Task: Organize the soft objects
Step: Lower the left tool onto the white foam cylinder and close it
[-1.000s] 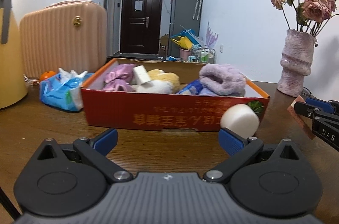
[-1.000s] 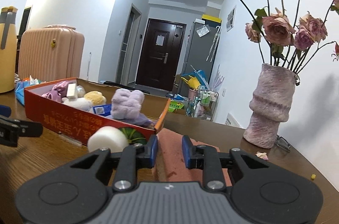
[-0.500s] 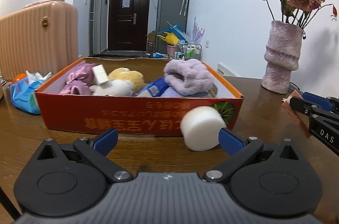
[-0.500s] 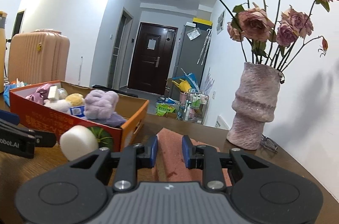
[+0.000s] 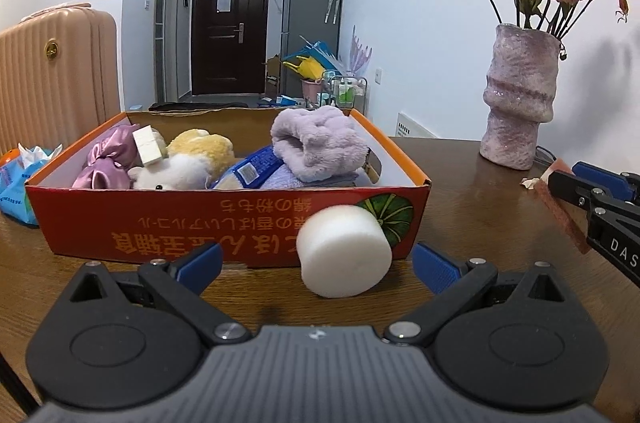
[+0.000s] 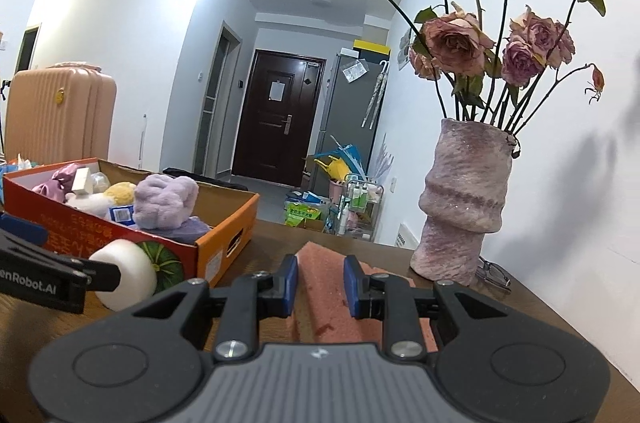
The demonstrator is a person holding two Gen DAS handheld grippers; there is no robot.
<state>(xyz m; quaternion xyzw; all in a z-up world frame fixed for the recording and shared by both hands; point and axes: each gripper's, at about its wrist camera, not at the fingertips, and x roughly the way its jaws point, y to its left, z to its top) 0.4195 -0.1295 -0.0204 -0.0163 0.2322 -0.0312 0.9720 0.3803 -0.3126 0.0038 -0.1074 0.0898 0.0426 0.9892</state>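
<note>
Left gripper [image 5: 316, 261]: jaws spread wide, nothing held; low over the surface, aimed at the front wall of the box.
Right gripper [image 6: 320, 285]: jaws drawn nearly together, clamped on the reddish sponge [image 6: 330, 297] (pads pressing both of its sides); also visible at the right edge of the left wrist view, sponge sticking out ahead of the pads.
White foam cylinder [image 5: 344, 251]: lying on its side on the surface, against the front wall of the box near its right corner; ahead of the left gripper's open jaws, nearer the right finger, not touched by either pad.
Box [image 5: 224, 219]: orange-red cardboard, open top, resting on the surface, printed text upside down on the front wall.
Box contents: purple plush item [image 5: 320, 143] at right, yellow plush [image 5: 204, 147] in the middle, white plush [image 5: 172, 175] in front of it, satin purple item [image 5: 104, 163] at left, blue packet [image 5: 256, 167] partly under the purple plush.
Surface [image 5: 480, 207]: dark wood.
Vase [image 6: 464, 199]: pink, upright, dried roses in it, standing on the surface right of the box, well apart from it.
Tissue pack [image 5: 16, 179]: blue, left of the box.
Background: pink suitcase [image 5: 52, 71] at left.
</note>
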